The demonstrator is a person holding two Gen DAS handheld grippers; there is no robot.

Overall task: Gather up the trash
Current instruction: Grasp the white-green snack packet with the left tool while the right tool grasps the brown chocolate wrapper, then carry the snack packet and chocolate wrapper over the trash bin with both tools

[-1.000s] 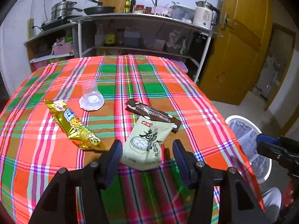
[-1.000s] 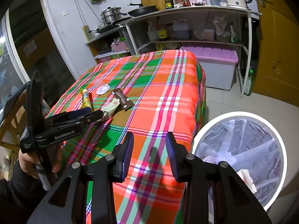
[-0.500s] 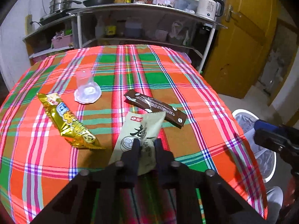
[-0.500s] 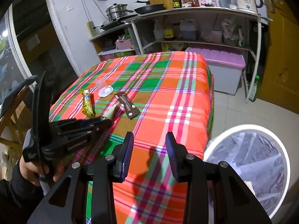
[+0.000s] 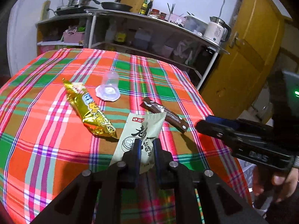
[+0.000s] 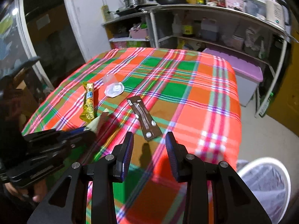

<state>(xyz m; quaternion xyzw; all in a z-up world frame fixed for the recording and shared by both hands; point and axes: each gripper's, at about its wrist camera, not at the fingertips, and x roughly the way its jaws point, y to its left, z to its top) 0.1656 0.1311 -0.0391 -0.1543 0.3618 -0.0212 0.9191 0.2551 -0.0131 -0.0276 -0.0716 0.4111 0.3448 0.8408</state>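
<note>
**Pale green wrapper gripped at the desk's near edge**

A pale green snack wrapper (image 5: 143, 130), printed with dark characters and a red logo, is clamped at its near end by the left tool (image 5: 146, 149), whose jaws are closed on it after just closing. The wrapper's far end lies over the plaid-covered desk (image 5: 46, 130). A brown wrapper (image 5: 164, 114) is seen just beyond it, partly overlapped by its top edge, and a gold wrapper (image 5: 89, 110) lies just to its left. A clear plastic cup (image 5: 110, 87) with its peeled lid is found farther back. The right tool (image 6: 149, 145) is held above the desk with its jaws apart and nothing between them, near the brown wrapper's near end. A white-rimmed bin (image 6: 265, 184) lined with a clear bag stands on the floor beside the desk.
</note>
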